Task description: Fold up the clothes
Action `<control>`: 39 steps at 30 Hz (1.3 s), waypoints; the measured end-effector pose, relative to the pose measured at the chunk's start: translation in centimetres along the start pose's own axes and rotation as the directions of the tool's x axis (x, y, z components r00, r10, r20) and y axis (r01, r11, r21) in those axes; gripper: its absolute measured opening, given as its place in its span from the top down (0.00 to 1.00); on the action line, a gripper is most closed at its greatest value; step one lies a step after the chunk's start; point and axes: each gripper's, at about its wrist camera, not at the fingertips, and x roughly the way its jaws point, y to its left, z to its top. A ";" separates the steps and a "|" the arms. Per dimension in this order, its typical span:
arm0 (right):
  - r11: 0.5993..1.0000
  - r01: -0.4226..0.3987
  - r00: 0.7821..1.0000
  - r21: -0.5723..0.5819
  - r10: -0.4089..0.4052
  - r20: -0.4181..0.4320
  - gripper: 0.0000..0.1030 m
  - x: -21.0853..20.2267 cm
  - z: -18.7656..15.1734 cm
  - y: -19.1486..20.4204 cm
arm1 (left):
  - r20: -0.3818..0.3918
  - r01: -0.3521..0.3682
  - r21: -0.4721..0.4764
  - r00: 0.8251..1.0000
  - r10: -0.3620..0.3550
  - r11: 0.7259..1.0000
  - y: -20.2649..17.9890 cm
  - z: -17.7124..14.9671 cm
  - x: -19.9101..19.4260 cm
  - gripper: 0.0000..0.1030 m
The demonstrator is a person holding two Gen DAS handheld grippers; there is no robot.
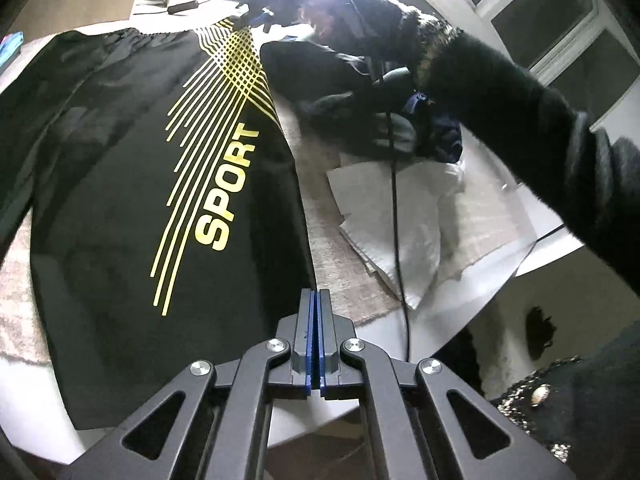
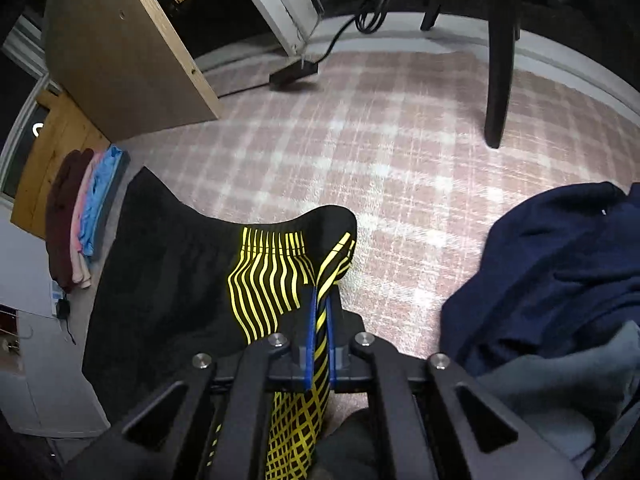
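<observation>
Left wrist view: black sport shorts point(image 1: 132, 184) lie spread flat over a pink plaid cloth point(image 1: 344, 276) on a white bench point(image 1: 400, 340), elastic waistband at the far end, yellow stripe print and "SPORT" running along the right side. Near hem sits close to the bench's near edge; the shorts' right edge leaves bare cloth w/ room btwn it and a folded white garment point(image 1: 404, 216) further right. Left claw point(image 1: 318, 300) hovers at the shorts' near-right edge, blue pads pressed together w/ nothing visible btwn them. A black cable point(image 1: 396, 216) hangs across the white garment.

Right wrist view: right claw point(image 2: 320, 300) pinches the waistband corner of the shorts point(image 2: 168, 280), striped fabric bunched btwn the blue pads and lifted. Fabric looks thin, smooth. Far of it the plaid cloth lies open up to a chair leg point(image 2: 498, 80). Dark navy garment point(image 2: 552, 272) heaped at right over a grey one point(image 2: 560, 384). At far left, a stack of folded clothes point(image 2: 80, 216), maroon, pink, blue.
</observation>
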 end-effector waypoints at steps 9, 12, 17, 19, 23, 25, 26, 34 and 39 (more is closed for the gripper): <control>0.997 -0.072 0.994 0.009 0.071 0.083 0.96 -3.3 0.6 4.6 | 0.148 0.041 -0.070 0.989 -0.030 0.997 2.6 0.4 -8.0 0.99; 0.996 -0.089 0.991 -0.023 0.091 0.103 0.96 -3.9 1.4 8.3 | 0.204 -0.018 -0.140 0.978 0.046 0.990 6.6 -0.7 -12.6 0.99; 0.993 -0.087 0.989 -0.074 0.095 0.114 0.96 -2.6 3.0 15.8 | 0.243 -0.087 -0.213 0.960 0.139 0.973 13.4 -2.8 -18.4 0.99; 0.993 -0.080 0.990 -0.084 0.089 0.113 0.96 -1.4 3.6 19.0 | 0.250 -0.102 -0.225 0.955 0.159 0.969 16.0 -3.4 -19.9 0.99; 0.996 -0.006 0.996 -0.092 0.015 0.092 0.96 3.0 4.7 24.9 | 0.228 -0.096 -0.234 0.962 0.151 0.968 21.5 -3.5 -21.0 0.99; 0.996 0.025 0.997 -0.081 -0.019 0.077 0.96 5.5 5.6 27.1 | 0.211 -0.085 -0.238 0.968 0.137 0.968 24.6 -3.4 -21.4 0.99; 0.997 0.038 0.997 -0.073 -0.033 0.069 0.96 6.7 6.2 28.1 | 0.204 -0.083 -0.244 0.970 0.134 0.966 25.7 -3.4 -21.5 0.99; 0.989 0.147 0.989 -0.011 -0.146 0.031 0.96 13.3 9.1 31.9 | 0.152 -0.062 -0.238 0.983 0.100 0.969 33.2 -1.9 -21.7 0.99; 0.977 0.214 0.977 0.003 -0.214 -0.010 0.94 16.5 9.9 32.2 | 0.122 -0.063 -0.232 0.988 0.094 0.971 36.0 -0.8 -21.1 0.99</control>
